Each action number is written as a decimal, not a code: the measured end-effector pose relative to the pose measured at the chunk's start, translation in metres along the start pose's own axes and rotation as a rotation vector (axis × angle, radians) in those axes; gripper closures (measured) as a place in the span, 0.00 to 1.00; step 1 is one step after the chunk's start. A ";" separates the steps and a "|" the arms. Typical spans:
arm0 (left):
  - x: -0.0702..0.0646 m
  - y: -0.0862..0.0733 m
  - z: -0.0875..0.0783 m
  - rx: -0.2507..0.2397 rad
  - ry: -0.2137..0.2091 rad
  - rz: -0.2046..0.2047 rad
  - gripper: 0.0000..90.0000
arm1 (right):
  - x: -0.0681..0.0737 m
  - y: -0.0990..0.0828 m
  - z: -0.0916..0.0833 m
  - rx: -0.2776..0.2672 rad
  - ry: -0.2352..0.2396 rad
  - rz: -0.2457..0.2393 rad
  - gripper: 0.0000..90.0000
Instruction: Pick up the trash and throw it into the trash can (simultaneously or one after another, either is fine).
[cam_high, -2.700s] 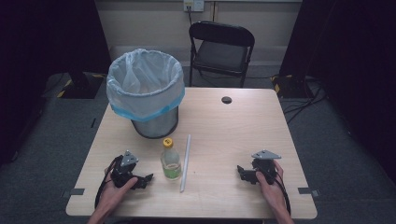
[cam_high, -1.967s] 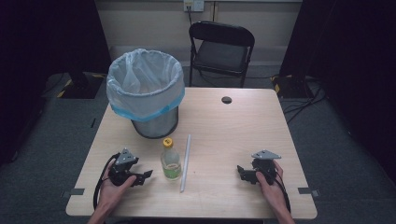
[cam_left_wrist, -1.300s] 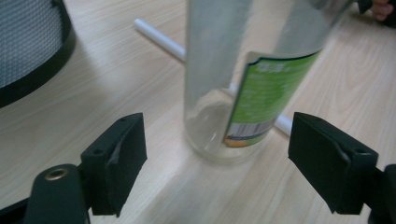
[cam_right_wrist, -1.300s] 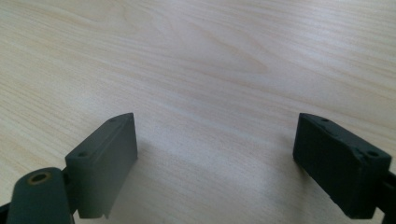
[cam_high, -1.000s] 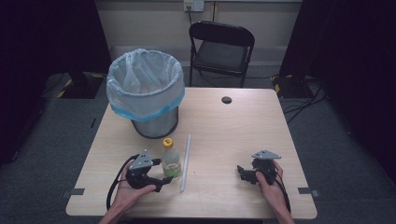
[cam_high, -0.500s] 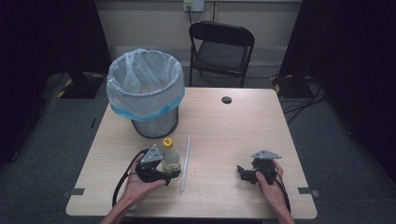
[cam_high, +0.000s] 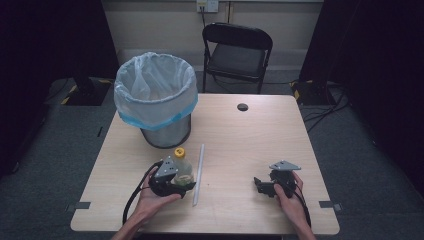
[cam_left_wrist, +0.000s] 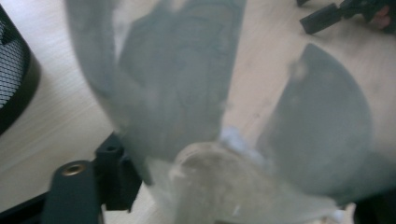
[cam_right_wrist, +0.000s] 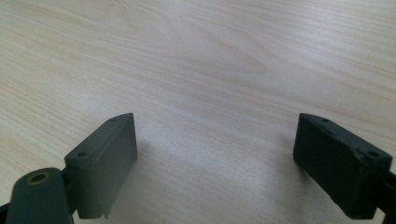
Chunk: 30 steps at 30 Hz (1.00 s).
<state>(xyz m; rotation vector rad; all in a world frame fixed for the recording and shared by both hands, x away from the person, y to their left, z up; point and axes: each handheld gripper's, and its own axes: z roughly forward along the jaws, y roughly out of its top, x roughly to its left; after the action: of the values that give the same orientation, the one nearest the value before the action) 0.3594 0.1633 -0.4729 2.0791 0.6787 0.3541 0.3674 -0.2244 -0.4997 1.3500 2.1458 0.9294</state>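
Observation:
A clear plastic bottle (cam_high: 182, 169) with a yellow cap stands on the wooden table (cam_high: 240, 135), in front of the bin. My left gripper (cam_high: 179, 184) is at the bottle's base. In the left gripper view the blurred bottle (cam_left_wrist: 196, 107) sits close between the wide-apart jaws, and the gripper (cam_left_wrist: 243, 186) is open around it. A thin white stick (cam_high: 199, 172) lies just right of the bottle. My right gripper (cam_high: 261, 187) rests on the table at the front right. It is open (cam_right_wrist: 215, 154) with bare wood between its jaws.
A black mesh trash bin (cam_high: 156, 102) lined with a white and blue bag stands behind the bottle; its mesh wall (cam_left_wrist: 14, 74) is close on the left. A black folding chair (cam_high: 237, 50) stands beyond the table. A round cable hole (cam_high: 242, 106) marks the far tabletop.
My left gripper has slid right from the table's front left to the bottle, and its jaws now stand around the bottle's base. The right gripper has not moved.

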 end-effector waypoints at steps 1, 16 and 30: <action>-0.001 0.000 0.000 -0.001 0.003 0.004 0.31 | 0.000 0.000 0.000 0.000 0.000 -0.001 0.14; 0.001 0.001 -0.001 0.000 -0.002 -0.001 0.31 | 0.000 0.000 0.000 0.000 0.000 0.000 0.14; 0.002 0.005 -0.009 -0.040 -0.023 -0.032 0.31 | 0.000 0.000 0.000 0.000 0.000 0.000 0.14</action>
<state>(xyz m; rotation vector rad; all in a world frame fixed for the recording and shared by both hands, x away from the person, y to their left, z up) 0.3583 0.1687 -0.4633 2.0291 0.6851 0.3222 0.3674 -0.2244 -0.4997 1.3500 2.1458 0.9296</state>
